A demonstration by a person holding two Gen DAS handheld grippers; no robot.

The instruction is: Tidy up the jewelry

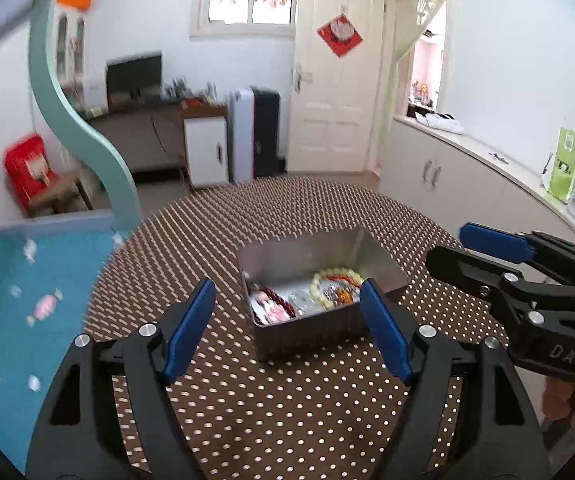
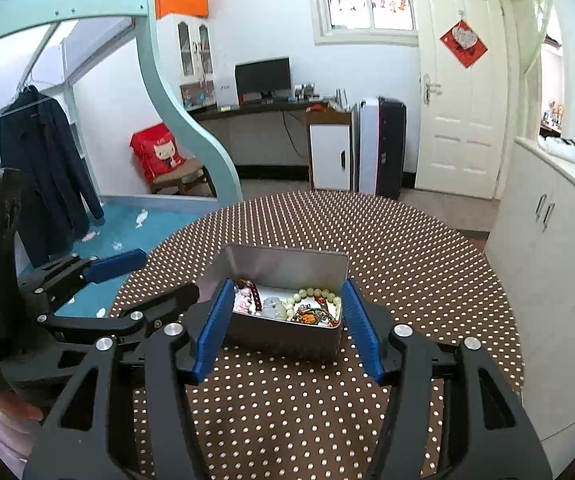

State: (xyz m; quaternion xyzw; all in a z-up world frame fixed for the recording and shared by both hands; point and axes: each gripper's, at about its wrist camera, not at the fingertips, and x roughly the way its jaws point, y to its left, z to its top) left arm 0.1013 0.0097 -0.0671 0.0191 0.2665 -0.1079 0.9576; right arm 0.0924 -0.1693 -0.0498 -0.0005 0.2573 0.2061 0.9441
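At the center of both views, the metal tin [image 2: 283, 316] sat on the dotted tablecloth [image 2: 287, 420] holding loose, slippery bead bracelets [image 2: 319, 294], best pinched across 1 strand, while your left gripper [image 1: 287, 332] and right gripper [image 2: 287, 328] gaped wide, empty.

We are in a home, in a bedroom that doubles as a living space. A teal loft-bed frame [image 2: 183, 112] curves up at far left with a dark jacket [image 2: 43, 176] hanging beneath it. A desk with a monitor [image 2: 262, 76] lines the far wall, beside a white panelled door [image 2: 461, 112] bearing a red paper decoration [image 2: 463, 43], and white cabinets [image 2: 547, 248] run along the right.
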